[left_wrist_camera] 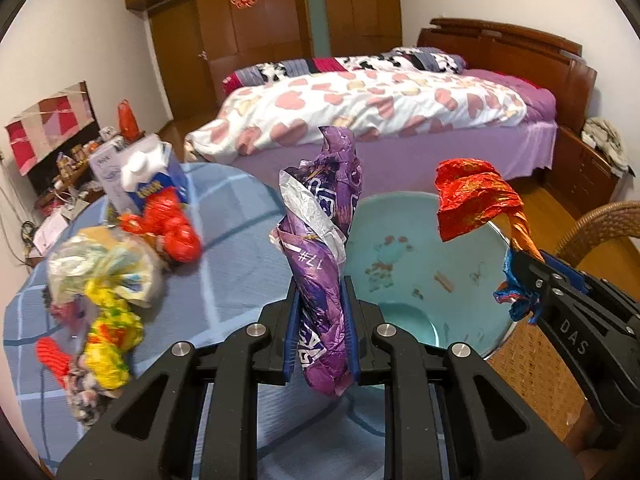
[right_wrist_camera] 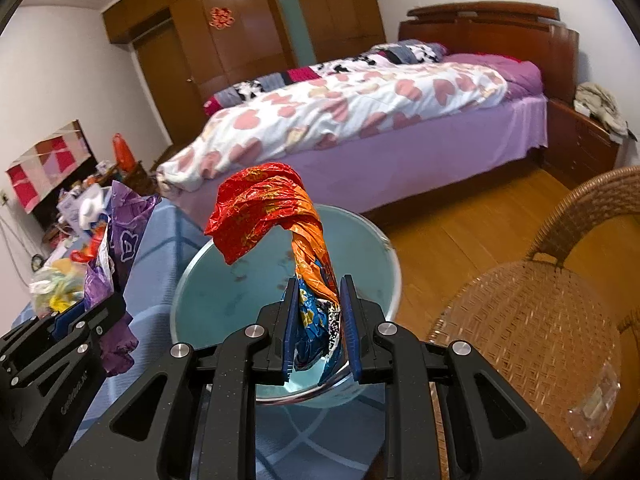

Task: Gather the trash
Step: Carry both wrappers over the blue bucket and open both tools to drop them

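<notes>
My left gripper (left_wrist_camera: 320,320) is shut on a crumpled purple wrapper (left_wrist_camera: 320,236) and holds it upright at the near rim of a light blue basin (left_wrist_camera: 420,264). My right gripper (right_wrist_camera: 319,320) is shut on a twisted red-orange wrapper (right_wrist_camera: 264,208) and holds it over the same basin (right_wrist_camera: 224,288). The right gripper also shows in the left wrist view (left_wrist_camera: 532,280), with the red-orange wrapper (left_wrist_camera: 472,196). The left gripper shows at the left of the right wrist view (right_wrist_camera: 84,312), with the purple wrapper (right_wrist_camera: 124,224). More trash lies on the blue checked tablecloth (left_wrist_camera: 232,248): a red wrapper (left_wrist_camera: 176,228) and a yellow and clear bundle (left_wrist_camera: 104,280).
A tissue box (left_wrist_camera: 132,172) stands at the table's far left. A wicker chair (right_wrist_camera: 532,320) is to the right of the basin, with a clear plastic piece (right_wrist_camera: 592,408) on its seat. A bed (right_wrist_camera: 360,120) lies beyond, across a wooden floor (right_wrist_camera: 460,232).
</notes>
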Demonstrator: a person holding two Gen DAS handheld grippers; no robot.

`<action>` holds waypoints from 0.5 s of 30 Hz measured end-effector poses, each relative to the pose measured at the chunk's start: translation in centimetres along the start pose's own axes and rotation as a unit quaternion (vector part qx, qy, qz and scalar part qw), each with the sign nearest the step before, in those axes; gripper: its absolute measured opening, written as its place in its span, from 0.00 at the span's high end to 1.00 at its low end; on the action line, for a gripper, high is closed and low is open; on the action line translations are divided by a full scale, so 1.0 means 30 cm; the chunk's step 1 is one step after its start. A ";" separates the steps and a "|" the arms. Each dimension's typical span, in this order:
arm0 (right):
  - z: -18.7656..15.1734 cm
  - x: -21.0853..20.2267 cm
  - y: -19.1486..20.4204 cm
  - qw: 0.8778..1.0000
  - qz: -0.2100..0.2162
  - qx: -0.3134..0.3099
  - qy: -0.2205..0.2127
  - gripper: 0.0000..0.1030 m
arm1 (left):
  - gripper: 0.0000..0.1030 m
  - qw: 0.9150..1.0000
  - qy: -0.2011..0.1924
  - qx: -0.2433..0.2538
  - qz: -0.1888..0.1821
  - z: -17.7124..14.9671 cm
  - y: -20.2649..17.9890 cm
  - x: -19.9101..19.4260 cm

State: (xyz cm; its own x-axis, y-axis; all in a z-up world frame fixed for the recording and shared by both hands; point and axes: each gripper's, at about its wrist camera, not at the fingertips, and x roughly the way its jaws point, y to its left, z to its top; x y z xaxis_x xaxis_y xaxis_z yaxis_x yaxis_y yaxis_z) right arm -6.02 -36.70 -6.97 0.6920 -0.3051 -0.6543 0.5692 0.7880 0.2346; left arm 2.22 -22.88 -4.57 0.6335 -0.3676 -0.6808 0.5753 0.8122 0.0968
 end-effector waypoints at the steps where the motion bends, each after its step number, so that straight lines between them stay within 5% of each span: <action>1: -0.004 0.014 -0.012 1.000 -0.005 0.004 0.006 0.79 | 0.81 1.000 0.005 0.001 -0.006 -0.003 -0.011 0.015; 15: -0.018 0.118 -0.058 0.999 -0.016 0.022 0.033 0.79 | 0.77 0.998 0.050 0.017 -0.023 -0.020 -0.088 0.159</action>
State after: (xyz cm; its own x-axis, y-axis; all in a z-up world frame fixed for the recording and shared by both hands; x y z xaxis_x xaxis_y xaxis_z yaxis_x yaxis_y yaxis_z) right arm -4.80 -38.85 -10.07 0.6426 -0.2934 -0.7078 0.6113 0.7532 0.2428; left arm 3.42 -26.50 -8.51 0.5518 -0.3560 -0.7542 0.6211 0.7789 0.0867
